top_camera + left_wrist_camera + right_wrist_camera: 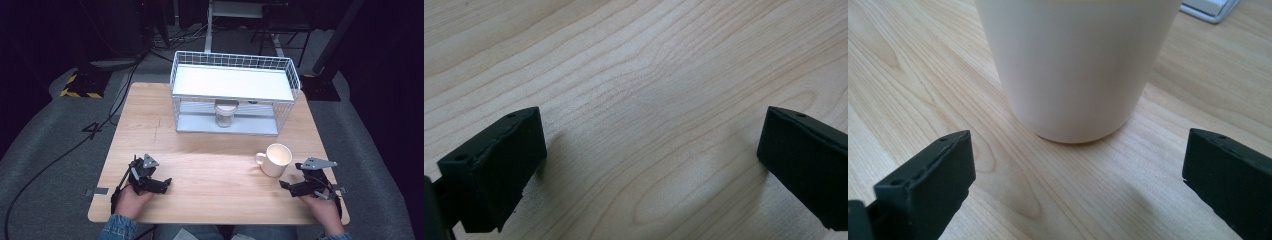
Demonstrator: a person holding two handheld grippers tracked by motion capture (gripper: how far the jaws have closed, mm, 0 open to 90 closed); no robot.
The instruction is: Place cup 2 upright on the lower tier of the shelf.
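Mug (276, 159) upright on table (210, 165), just ahead of right tool (291, 186); jaws wide, empty. Left tool (161, 184) wide, empty, well apart.

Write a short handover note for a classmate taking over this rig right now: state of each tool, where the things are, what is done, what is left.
Left tool: open, empty, low over bare table.
Right tool: open, aimed at the cream mug, not touching it.
Mug stands upright on the table, handle toward the left tool.
A lidded jar sits on the lower level of the wire rack.
Done: nothing grasped yet.
Left: probably close the right tool on the mug.
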